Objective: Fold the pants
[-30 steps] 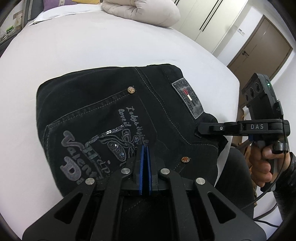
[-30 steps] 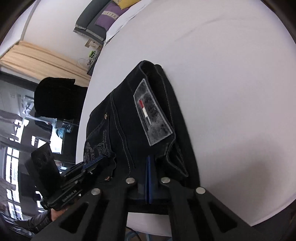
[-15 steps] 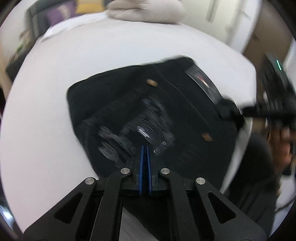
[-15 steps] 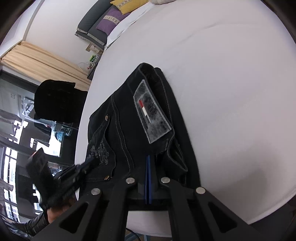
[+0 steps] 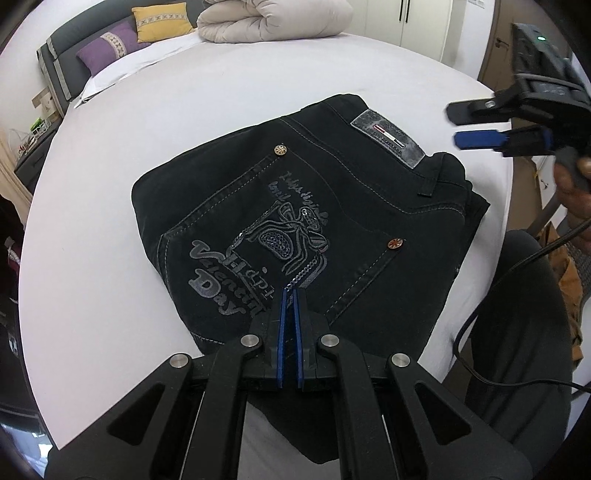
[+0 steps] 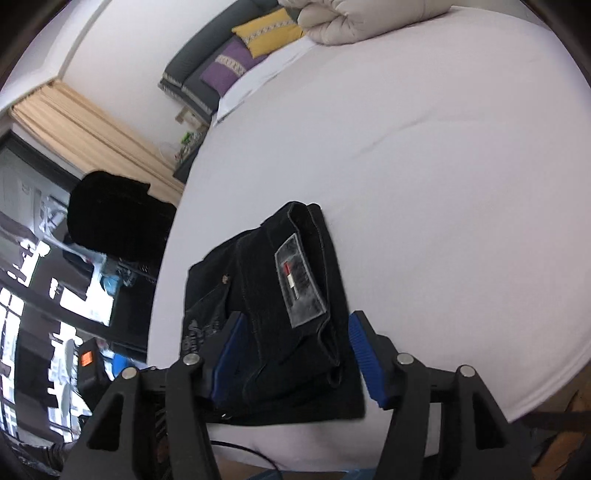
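Observation:
The black pants (image 5: 306,229) lie folded into a compact square on the white bed, back pocket with grey embroidery and a grey waistband patch (image 5: 388,138) facing up. They also show in the right wrist view (image 6: 280,314). My left gripper (image 5: 288,295) is shut and empty, raised above the near edge of the pants. My right gripper (image 6: 295,332) is open, its blue pads (image 6: 362,347) either side of the waistband end, lifted off it. It also shows at the right of the left wrist view (image 5: 476,123), open and above the bed.
The white bed (image 5: 184,92) spreads around the pants. A rolled beige duvet (image 5: 273,16) and purple and yellow pillows (image 5: 110,48) lie at the headboard. The person's leg and a cable (image 5: 517,295) are at the near right edge.
My right gripper opened, let go of the waistband end and drew back and up. My left gripper lifted away from the pocket area, still shut. The pants stay folded on the bed.

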Demonstrator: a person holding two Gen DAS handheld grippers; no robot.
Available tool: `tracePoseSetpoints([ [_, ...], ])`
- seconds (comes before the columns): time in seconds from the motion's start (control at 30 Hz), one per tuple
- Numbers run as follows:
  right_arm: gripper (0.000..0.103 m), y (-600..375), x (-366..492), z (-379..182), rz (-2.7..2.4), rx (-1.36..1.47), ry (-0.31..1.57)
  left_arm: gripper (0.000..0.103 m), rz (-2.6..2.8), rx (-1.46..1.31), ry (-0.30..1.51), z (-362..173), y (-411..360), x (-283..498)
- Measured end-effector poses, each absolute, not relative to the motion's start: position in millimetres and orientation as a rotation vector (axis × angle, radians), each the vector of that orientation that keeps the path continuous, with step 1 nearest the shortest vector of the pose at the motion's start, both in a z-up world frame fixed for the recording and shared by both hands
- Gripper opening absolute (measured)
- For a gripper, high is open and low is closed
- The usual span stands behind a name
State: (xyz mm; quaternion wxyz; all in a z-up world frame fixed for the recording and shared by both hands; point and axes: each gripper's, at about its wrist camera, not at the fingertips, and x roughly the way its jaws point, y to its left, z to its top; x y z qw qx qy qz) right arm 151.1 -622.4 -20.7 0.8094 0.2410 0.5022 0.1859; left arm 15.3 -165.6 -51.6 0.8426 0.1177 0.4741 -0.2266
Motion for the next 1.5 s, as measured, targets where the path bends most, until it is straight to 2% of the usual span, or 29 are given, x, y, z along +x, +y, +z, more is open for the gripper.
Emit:
tracePoseSetpoints([
  [0.17, 0.061, -605, 172, -44, 0.417, 0.466, 1.167, 0.004, -0.501, 0.172, 1.013, -38, -149, 16],
  [0.3, 0.068, -602, 188, -61, 0.431, 0.475, 1.216, 0.006, -0.454, 0.042, 0.971, -19, -106, 16],
  [0.37, 0.069, -601, 194, -67, 0.457, 0.484, 1.228, 0.019, -0.409, -0.060, 0.994, -22, -81, 26],
  [0.43, 0.071, -598, 199, -69, 0.472, 0.474, 1.235, 0.057, -0.366, -0.168, 1.070, -37, -63, 40],
  [0.47, 0.071, -594, 202, -70, 0.477, 0.457, 1.246, 0.061, -0.371, -0.217, 1.088, -41, -58, 44],
  [0.63, 0.070, -587, 206, -71, 0.492, 0.445, 1.280, 0.061, -0.500, -0.461, 1.199, -73, -56, 73],
  [0.7, 0.055, -591, 206, -72, 0.476, 0.445, 1.290, 0.061, -0.541, -0.508, 1.229, -84, -62, 83],
  [0.8, 0.041, -593, 204, -69, 0.456, 0.448, 1.296, 0.060, -0.582, -0.607, 1.248, -95, -65, 100],
  [0.83, 0.039, -592, 204, -68, 0.453, 0.442, 1.295, 0.059, -0.590, -0.619, 1.252, -96, -67, 104],
  [0.87, 0.036, -589, 203, -66, 0.444, 0.423, 1.294, 0.057, -0.597, -0.616, 1.258, -97, -69, 108],
  [0.9, 0.031, -586, 202, -63, 0.434, 0.409, 1.295, 0.046, -0.598, -0.594, 1.265, -96, -74, 109],
  [1.0, 0.022, -575, 200, -53, 0.416, 0.358, 1.283, 0.030, -0.599, -0.559, 1.268, -93, -81, 115],
  [1.03, 0.021, -570, 198, -47, 0.415, 0.338, 1.274, 0.025, -0.603, -0.562, 1.264, -92, -80, 117],
  [1.13, 0.019, -559, 196, -24, 0.433, 0.313, 1.240, 0.018, -0.623, -0.602, 1.248, -82, -70, 124],
  [1.3, 0.018, -522, 221, 15, 0.517, 0.299, 1.168, 0.018, -0.605, -0.524, 1.131, -36, -35, 146],
  [1.5, 0.018, -450, 305, 17, 0.615, 0.361, 1.130, 0.018, -0.492, -0.424, 1.038, -5, 34, 208],
])
